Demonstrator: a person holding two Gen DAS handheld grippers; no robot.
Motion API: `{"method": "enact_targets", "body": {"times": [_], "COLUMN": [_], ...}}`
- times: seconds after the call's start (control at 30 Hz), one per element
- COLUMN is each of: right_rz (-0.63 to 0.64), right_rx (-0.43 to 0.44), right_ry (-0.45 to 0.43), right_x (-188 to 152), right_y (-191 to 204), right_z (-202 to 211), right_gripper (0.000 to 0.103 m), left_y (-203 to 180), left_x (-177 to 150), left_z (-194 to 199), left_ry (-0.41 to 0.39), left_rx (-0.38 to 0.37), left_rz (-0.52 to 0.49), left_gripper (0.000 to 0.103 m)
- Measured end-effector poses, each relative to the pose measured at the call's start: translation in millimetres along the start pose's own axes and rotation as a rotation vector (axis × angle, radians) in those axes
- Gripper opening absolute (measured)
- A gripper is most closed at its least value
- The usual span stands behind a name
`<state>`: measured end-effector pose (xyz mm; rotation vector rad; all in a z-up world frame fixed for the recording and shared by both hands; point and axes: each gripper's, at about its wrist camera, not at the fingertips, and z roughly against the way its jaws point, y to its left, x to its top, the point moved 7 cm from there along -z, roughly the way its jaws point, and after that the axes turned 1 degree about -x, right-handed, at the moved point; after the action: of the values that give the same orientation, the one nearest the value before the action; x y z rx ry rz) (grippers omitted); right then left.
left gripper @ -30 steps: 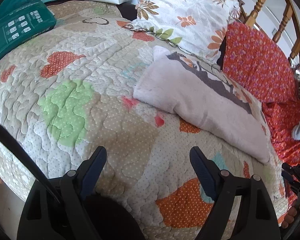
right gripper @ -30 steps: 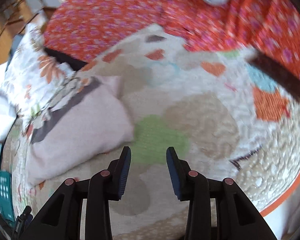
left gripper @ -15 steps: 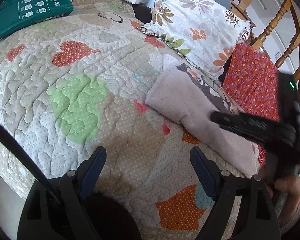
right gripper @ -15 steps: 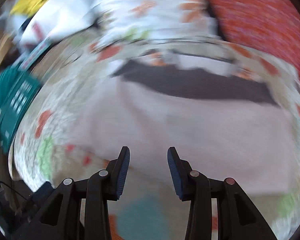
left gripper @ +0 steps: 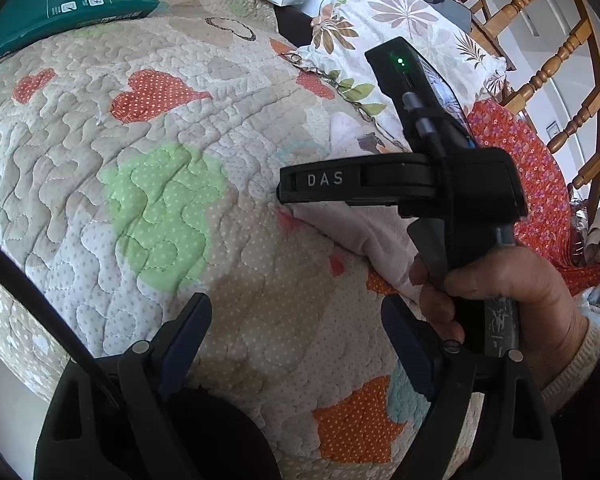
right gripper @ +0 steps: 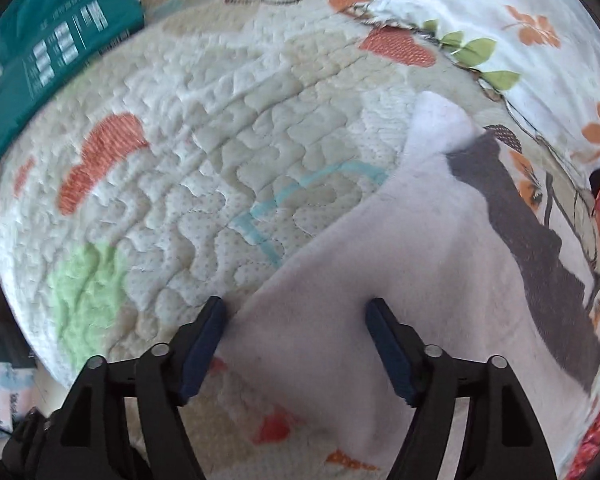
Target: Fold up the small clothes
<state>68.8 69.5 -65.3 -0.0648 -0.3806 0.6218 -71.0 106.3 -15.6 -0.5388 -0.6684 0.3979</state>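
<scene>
Fleece-soft pink garment (right gripper: pixel 440 280): light, limp; pinch its corner nearest right tool (right gripper: pixel 296 344), whose jaws are opening astride it.

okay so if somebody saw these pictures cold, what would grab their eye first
Probably the pale pink garment with a grey band, lying on the heart-patterned quilt beside a floral pillow. The right gripper hangs right over its near corner, jaws opening, pads not pressing it. In the left wrist view a hand grips that tool's handle.
</scene>
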Motion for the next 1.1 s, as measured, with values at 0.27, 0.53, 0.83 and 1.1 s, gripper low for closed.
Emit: {"method": "enact_targets", "body": {"times": [0.27,0.53,0.83,1.1], "right_rz": [-0.149,-0.474,-0.965,-1.128], "right_rx": [0.016,0.080,-0.029,0.104], "right_ry": [-0.010,-0.252,-0.307,-0.317], "right_x": [1,-31,-237,-313], "right_y": [-23,-144,-325,-334], "right_z": [6,105,135,99], "right_gripper": [0.009,0.009,0.009,0.012], "left_y": [1,-6,-17,-21], "left_x": [1,-1,-8,-12], "left_z": [0,-3,-12,-16], "left_ry": [-0.008,-0.012,0.003,0.024], "left_rx": [0.046,0.136,0.224,0.270], "left_rz": [-0.016,-0.089,-0.177,-0.218], "left_gripper": [0.086,0.086,0.086,0.086]}}
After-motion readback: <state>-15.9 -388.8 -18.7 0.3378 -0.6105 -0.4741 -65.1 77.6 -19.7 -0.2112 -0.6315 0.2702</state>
